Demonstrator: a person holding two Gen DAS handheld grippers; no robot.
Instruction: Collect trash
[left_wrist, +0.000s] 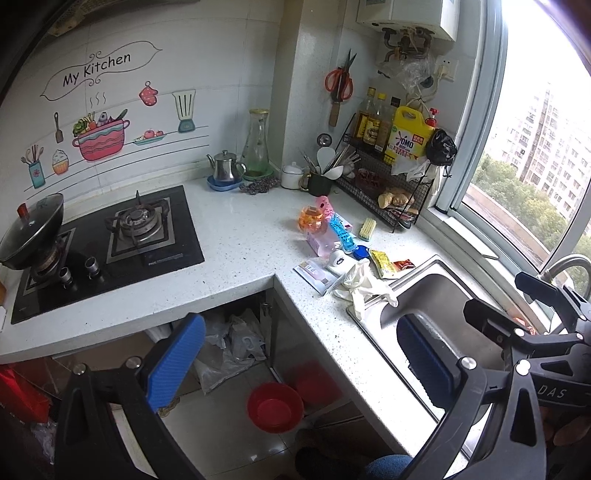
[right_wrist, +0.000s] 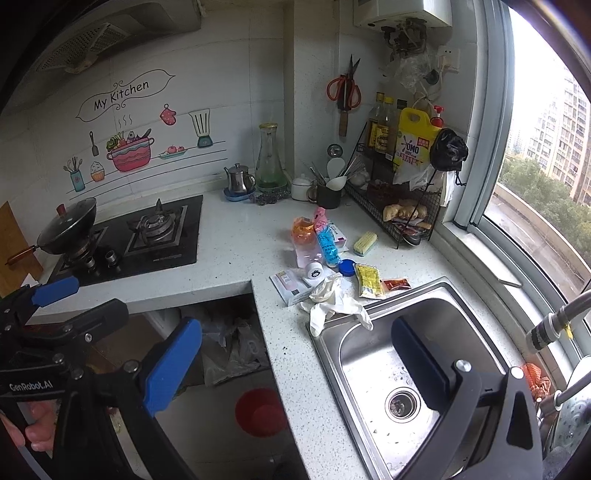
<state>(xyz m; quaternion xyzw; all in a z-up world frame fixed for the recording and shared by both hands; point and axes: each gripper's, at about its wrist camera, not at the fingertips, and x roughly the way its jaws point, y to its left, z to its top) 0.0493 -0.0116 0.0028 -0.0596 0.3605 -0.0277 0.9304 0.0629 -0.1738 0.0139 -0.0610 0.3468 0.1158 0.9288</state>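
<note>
A pile of trash lies on the white counter (left_wrist: 240, 236) beside the sink: a crumpled white glove (left_wrist: 364, 286) (right_wrist: 332, 299), a yellow sachet (left_wrist: 382, 263) (right_wrist: 367, 280), a small red sachet (left_wrist: 404, 264) (right_wrist: 397, 284), a blue plastic wrapper (left_wrist: 341, 230) (right_wrist: 328, 243), a flat paper packet (left_wrist: 314, 275) (right_wrist: 288, 284) and a blue cap (left_wrist: 361, 253) (right_wrist: 347, 266). My left gripper (left_wrist: 301, 358) (right_wrist: 74, 302) hangs open and empty in front of the counter, well short of the pile. My right gripper (right_wrist: 295, 363) (left_wrist: 517, 302) is open too, over the sink's near edge.
The steel sink (right_wrist: 424, 314) with its faucet (right_wrist: 554, 321) is at the right. A gas hob (left_wrist: 110, 251) with a lidded wok (left_wrist: 33, 232) is at the left. A wire rack (left_wrist: 388, 184) of bottles stands by the window. A red basin (left_wrist: 275, 406) and plastic bags (left_wrist: 236, 343) sit under the counter.
</note>
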